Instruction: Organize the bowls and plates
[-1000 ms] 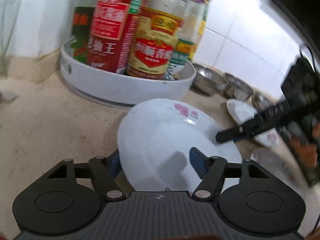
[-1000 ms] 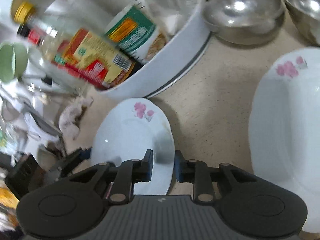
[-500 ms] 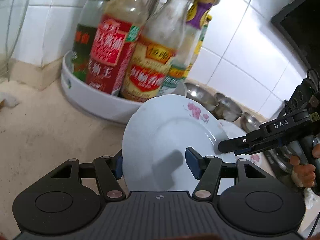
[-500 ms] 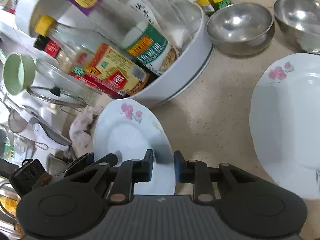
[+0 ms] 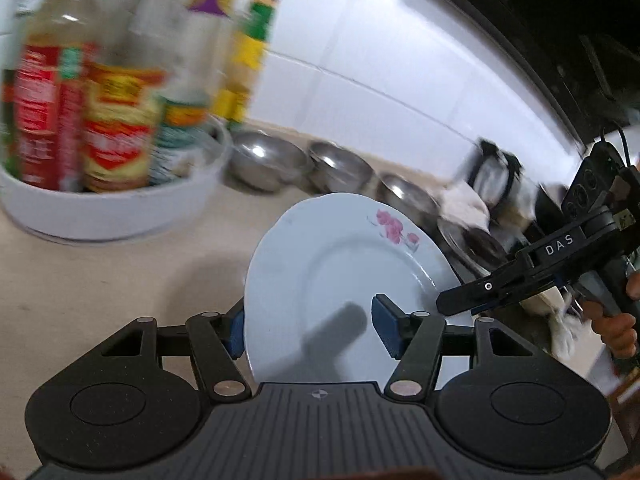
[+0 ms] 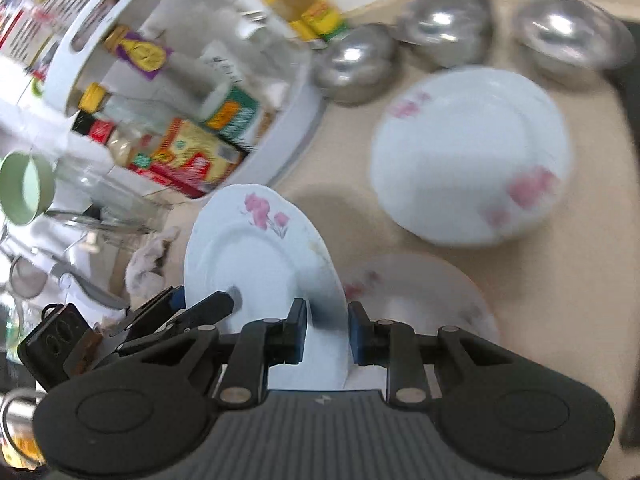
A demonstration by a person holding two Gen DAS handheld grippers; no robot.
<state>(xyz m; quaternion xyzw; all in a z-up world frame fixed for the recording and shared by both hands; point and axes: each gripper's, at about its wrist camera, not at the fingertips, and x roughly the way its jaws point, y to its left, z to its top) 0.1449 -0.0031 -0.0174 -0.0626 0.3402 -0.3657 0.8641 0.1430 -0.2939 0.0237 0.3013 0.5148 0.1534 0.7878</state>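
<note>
Glazed white china, round, with a pink flower sprig near the rim: the held plate point(image 5: 320, 280) is off the counter point(image 5: 100, 280) and tilted, gripped from both sides. Right gripper point(image 6: 323, 334) clamped on its edge, blue pads pressing both faces. Left gripper point(image 5: 308, 330) straddles the opposite rim, jaws well apart; one pad lies against the plate's face, the other is hidden behind it, so a firm pinch cannot be told.

Counter is speckled beige stone, matt. Two more white floral plates lie flat on it: far plate point(image 6: 472, 156), blurred, and near plate point(image 6: 420, 296), partly hidden behind the held one and the right gripper. Three round, shiny steel bowls point(image 6: 444, 28) sit in a row along the white tiled wall point(image 5: 360, 60); contents not visible.

White round tray point(image 5: 112, 208), smooth plastic, holds upright sauce bottles point(image 5: 116, 128) with red, yellow and green labels; print unreadable through motion blur. A person's fingers point(image 5: 616, 328) on the right gripper's handle, cut off at the frame edge.
</note>
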